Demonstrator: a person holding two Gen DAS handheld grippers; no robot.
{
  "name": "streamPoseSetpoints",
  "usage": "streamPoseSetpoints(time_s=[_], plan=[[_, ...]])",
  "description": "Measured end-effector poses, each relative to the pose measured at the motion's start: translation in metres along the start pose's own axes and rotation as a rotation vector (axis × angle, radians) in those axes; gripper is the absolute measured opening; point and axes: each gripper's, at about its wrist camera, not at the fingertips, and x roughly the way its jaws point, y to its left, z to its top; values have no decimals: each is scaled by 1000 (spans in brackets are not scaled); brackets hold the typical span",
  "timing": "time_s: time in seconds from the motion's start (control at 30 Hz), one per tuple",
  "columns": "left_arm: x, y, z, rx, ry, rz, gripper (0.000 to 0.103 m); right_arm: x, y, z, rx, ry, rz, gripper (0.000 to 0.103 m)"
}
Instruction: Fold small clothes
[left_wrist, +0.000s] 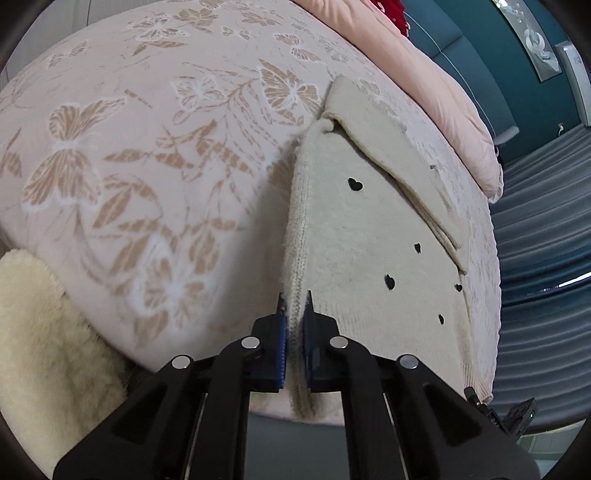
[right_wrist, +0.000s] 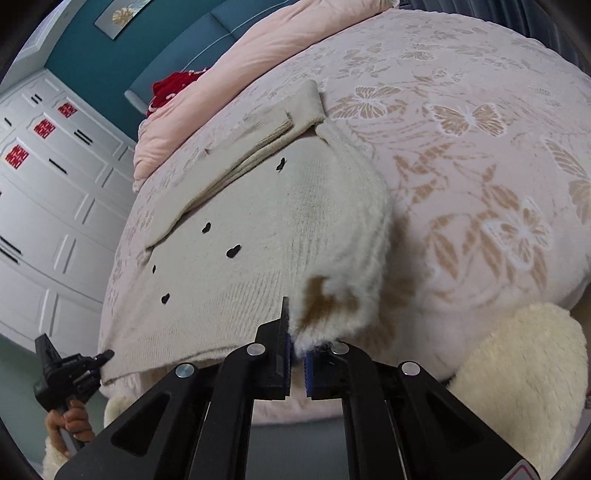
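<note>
A small cream knitted sweater (left_wrist: 369, 236) with black heart marks lies on a bed with a pink butterfly cover (left_wrist: 147, 155). Its sleeve (left_wrist: 402, 162) is folded across the body. My left gripper (left_wrist: 294, 314) is shut on the sweater's hem edge near the bed's front edge. In the right wrist view the same sweater (right_wrist: 240, 236) lies ahead. My right gripper (right_wrist: 295, 325) is shut on its fluffy hem corner (right_wrist: 332, 299), which is lifted and turned over. The other gripper (right_wrist: 74, 369) and the hand holding it show at the sweater's left corner.
A fluffy cream item (left_wrist: 40, 332) lies at the bed's front, also in the right wrist view (right_wrist: 524, 369). A pink duvet (right_wrist: 221, 74) and a red item (right_wrist: 173, 88) lie at the bed's far end. White wardrobe doors (right_wrist: 48, 206) stand beside the bed.
</note>
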Motion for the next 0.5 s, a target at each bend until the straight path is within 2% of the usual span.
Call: streamPoseSetpoints(time_s=[0.17,0.23,0.3,0.37,0.43,0.5], plan=[[-43,10,-58,141,155,67,5,-49,5,-60,-233,192,-33,5],[-69,13,-78,170,191,68,5,-75,4,-78,-278,263,18,5],[-89,17,-89,166,232,65,6,-100,8,-86,-325,296,53,5],[-106,17,-86,123,215,41,6,-121,20,-82,-372,260,78,5],[-114,5,-66,119,143,11,6,-134,35,-60,-395,167,110,6],[-109,-18,-34,165,40,-20,6,-129,48,-24,-398,70,150,6]])
